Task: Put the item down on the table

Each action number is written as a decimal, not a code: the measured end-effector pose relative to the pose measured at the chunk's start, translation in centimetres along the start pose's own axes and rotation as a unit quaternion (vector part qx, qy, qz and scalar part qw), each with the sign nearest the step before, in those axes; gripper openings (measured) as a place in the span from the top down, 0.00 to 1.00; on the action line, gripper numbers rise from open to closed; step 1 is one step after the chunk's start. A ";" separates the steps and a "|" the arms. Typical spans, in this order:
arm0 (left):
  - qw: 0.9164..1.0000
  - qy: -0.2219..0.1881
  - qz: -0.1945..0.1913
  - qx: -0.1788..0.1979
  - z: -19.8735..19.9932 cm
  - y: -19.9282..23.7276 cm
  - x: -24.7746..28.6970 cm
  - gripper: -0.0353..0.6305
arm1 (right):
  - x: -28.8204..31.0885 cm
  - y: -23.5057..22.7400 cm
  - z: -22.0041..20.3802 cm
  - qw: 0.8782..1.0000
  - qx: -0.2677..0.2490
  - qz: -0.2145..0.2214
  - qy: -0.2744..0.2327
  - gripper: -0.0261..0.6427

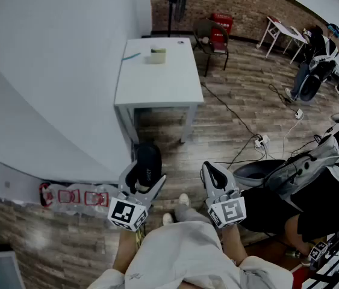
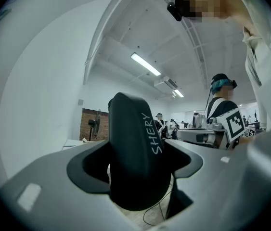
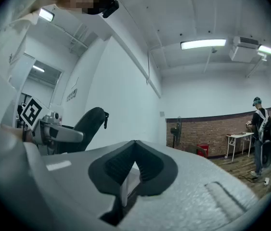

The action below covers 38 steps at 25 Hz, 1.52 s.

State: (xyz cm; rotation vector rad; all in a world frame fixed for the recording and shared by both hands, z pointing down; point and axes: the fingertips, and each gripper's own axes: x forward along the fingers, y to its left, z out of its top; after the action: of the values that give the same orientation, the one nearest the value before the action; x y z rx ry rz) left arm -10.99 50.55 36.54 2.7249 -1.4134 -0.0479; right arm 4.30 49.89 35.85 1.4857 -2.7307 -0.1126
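A black oval case (image 1: 148, 163), printed "SHERY" (image 2: 134, 154), stands upright between the jaws of my left gripper (image 1: 144, 174), which is shut on it at waist height over the wooden floor. In the left gripper view the case fills the gap between both jaws (image 2: 135, 150). My right gripper (image 1: 213, 172) hangs beside it, shut and empty, its tips meeting (image 3: 135, 144). The white table (image 1: 170, 88) stands ahead against the white wall, well clear of both grippers.
On the table lie a small box (image 1: 158, 54) and a teal pen (image 1: 130, 57). Behind it are a chair (image 1: 214, 38), a fan (image 1: 176, 0) and a red crate (image 1: 222, 21). Cables and a power strip (image 1: 260, 141) cross the floor. People stand at the right.
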 end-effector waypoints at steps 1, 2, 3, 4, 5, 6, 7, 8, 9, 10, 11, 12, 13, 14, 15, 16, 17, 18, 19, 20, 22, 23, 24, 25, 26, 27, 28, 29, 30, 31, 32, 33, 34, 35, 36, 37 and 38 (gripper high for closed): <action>1.000 0.000 -0.001 0.000 0.0 0.1 0.1 0.40 | 0.1 -0.1 0.0 1.000 -0.001 -0.002 0.000 0.96; 1.000 -0.001 -0.003 0.000 0.0 0.2 0.2 0.40 | 0.2 -0.1 0.0 1.000 -0.001 -0.004 -0.001 0.96; 1.000 -0.001 -0.003 0.000 -0.1 0.4 0.2 0.40 | 0.4 -0.1 0.0 1.000 0.000 -0.006 -0.002 0.96; 1.000 -0.001 -0.003 -0.001 -0.3 0.6 0.3 0.40 | 0.5 -0.1 0.1 1.000 0.001 -0.007 -0.005 0.96; 1.000 -0.001 -0.003 -0.001 -0.5 0.9 0.4 0.40 | 0.7 -0.1 0.1 1.000 0.002 -0.007 -0.007 0.96; 1.000 -0.002 -0.004 -0.002 -0.8 1.1 0.6 0.40 | 0.8 0.0 0.1 1.000 0.004 -0.007 -0.010 0.96; 1.000 -0.002 -0.004 -0.003 -1.0 1.4 0.8 0.40 | 1.1 -0.1 0.1 1.000 0.004 -0.007 -0.010 0.96; 1.000 -0.001 -0.003 -0.004 -0.9 1.5 1.0 0.40 | 1.3 -0.2 0.0 1.000 0.004 -0.007 -0.009 0.96; 1.000 0.001 -0.002 -0.005 -0.8 1.7 1.3 0.40 | 1.6 -0.4 -0.1 1.000 0.003 -0.008 -0.008 0.96; 1.000 0.003 -0.001 -0.005 -0.7 1.9 1.6 0.40 | 2.0 -0.6 -0.3 1.000 0.003 -0.009 -0.008 0.96; 1.000 0.003 -0.001 -0.005 -0.9 2.2 2.0 0.40 | 2.5 -0.8 -0.4 1.000 0.004 -0.009 -0.007 0.96; 1.000 0.003 -0.001 -0.004 -1.1 2.6 2.4 0.40 | 2.9 -1.1 -0.6 1.000 0.006 -0.009 -0.007 0.96; 1.000 0.003 0.000 -0.005 -1.3 3.0 2.9 0.40 | 3.4 -1.3 -0.8 1.000 0.009 -0.008 -0.008 0.96; 1.000 0.004 0.000 -0.005 -1.4 3.4 3.3 0.40 | 3.9 -1.6 -1.1 1.000 0.011 -0.007 -0.008 0.96; 1.000 0.004 0.001 -0.005 -1.6 3.8 3.9 0.40 | 4.5 -1.9 -1.3 1.000 0.011 -0.006 -0.007 0.96; 1.000 0.005 0.001 -0.004 -1.8 4.2 4.4 0.40 | 5.1 -2.3 -1.5 1.000 0.012 -0.006 -0.006 0.96; 1.000 0.006 0.001 -0.004 -1.9 4.6 5.1 0.40 | 5.8 -2.7 -1.7 1.000 0.012 -0.006 -0.005 0.96; 1.000 0.008 0.002 -0.004 -2.0 5.1 5.8 0.40 | 6.5 -3.3 -1.8 1.000 0.012 -0.006 -0.004 0.96; 1.000 0.010 0.003 -0.004 -2.1 5.7 6.7 0.40 | 7.4 -3.9 -1.9 1.000 0.012 -0.006 -0.002 0.96; 1.000 0.011 0.004 -0.005 -2.1 6.2 7.6 0.40 | 8.2 -4.6 -2.0 1.000 0.014 -0.006 0.000 0.96; 1.000 0.015 0.007 -0.006 -2.0 7.3 9.6 0.40 | 10.1 -6.1 -2.0 1.000 0.020 -0.004 0.005 0.96; 1.000 0.017 0.009 -0.007 -1.9 7.8 10.7 0.40 | 11.0 -6.9 -1.9 1.000 0.022 -0.003 0.008 0.96; 1.000 0.018 0.011 -0.008 -1.8 8.3 11.8 0.40 | 11.8 -7.7 -1.9 1.000 0.022 -0.002 0.009 0.96; 1.000 0.020 0.012 -0.009 -1.5 8.8 12.9 0.40 | 12.7 -8.6 -1.8 1.000 0.022 -0.001 0.010 0.96; 1.000 0.021 0.012 -0.010 -1.3 9.2 14.0 0.40 | 13.6 -9.5 -1.7 1.000 0.022 0.000 0.010 0.96; 1.000 0.023 0.012 -0.011 -1.1 9.6 15.2 0.40 | 14.5 -10.4 -1.6 1.000 0.024 0.001 0.012 0.96; 1.000 0.025 0.012 -0.012 -1.0 10.0 16.3 0.40 | 15.4 -11.2 -1.6 1.000 0.026 0.002 0.013 0.96; 0.999 0.026 0.013 -0.013 -1.0 10.4 17.3 0.40 | 16.2 -12.1 -1.8 1.000 0.027 0.002 0.014 0.96; 0.999 0.028 0.013 -0.013 -1.0 10.7 18.3 0.40 | 17.0 -12.9 -1.9 1.000 0.028 0.003 0.015 0.96; 0.999 0.029 0.014 -0.012 -1.0 11.0 19.3 0.40 | 17.8 -13.7 -2.0 0.999 0.029 0.004 0.016 0.96; 0.999 0.030 0.015 -0.012 -1.0 11.3 20.2 0.40 | 18.4 -14.4 -2.1 0.999 0.030 0.006 0.016 0.96; 0.999 0.030 0.016 -0.011 -1.0 11.5 21.0 0.40 | 19.0 -15.1 -2.3 0.999 0.030 0.007 0.016 0.96; 0.999 0.031 0.018 -0.011 -0.9 11.7 21.8 0.40 | 19.6 -15.8 -2.5 0.999 0.032 0.009 0.016 0.96; 0.999 0.032 0.020 -0.010 -0.9 11.8 22.6 0.40 | 20.1 -16.4 -2.5 0.999 0.034 0.012 0.016 0.96; 0.999 0.034 0.022 -0.008 -0.8 12.0 23.4 0.40 | 20.7 -17.1 -2.6 0.999 0.035 0.014 0.016 0.96; 0.999 0.035 0.024 -0.007 -0.7 12.2 24.1 0.40 | 21.2 -17.7 -2.8 0.999 0.035 0.017 0.015 0.96; 0.999 0.036 0.026 -0.007 -0.7 12.4 24.9 0.40 | 21.8 -18.3 -2.9 0.999 0.035 0.021 0.015 0.96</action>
State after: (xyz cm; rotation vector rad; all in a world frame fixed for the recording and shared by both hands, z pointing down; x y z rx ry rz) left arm -6.77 23.11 38.32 2.6484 -1.4588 0.0420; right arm 7.95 21.54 37.12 1.4330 -2.7679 0.0056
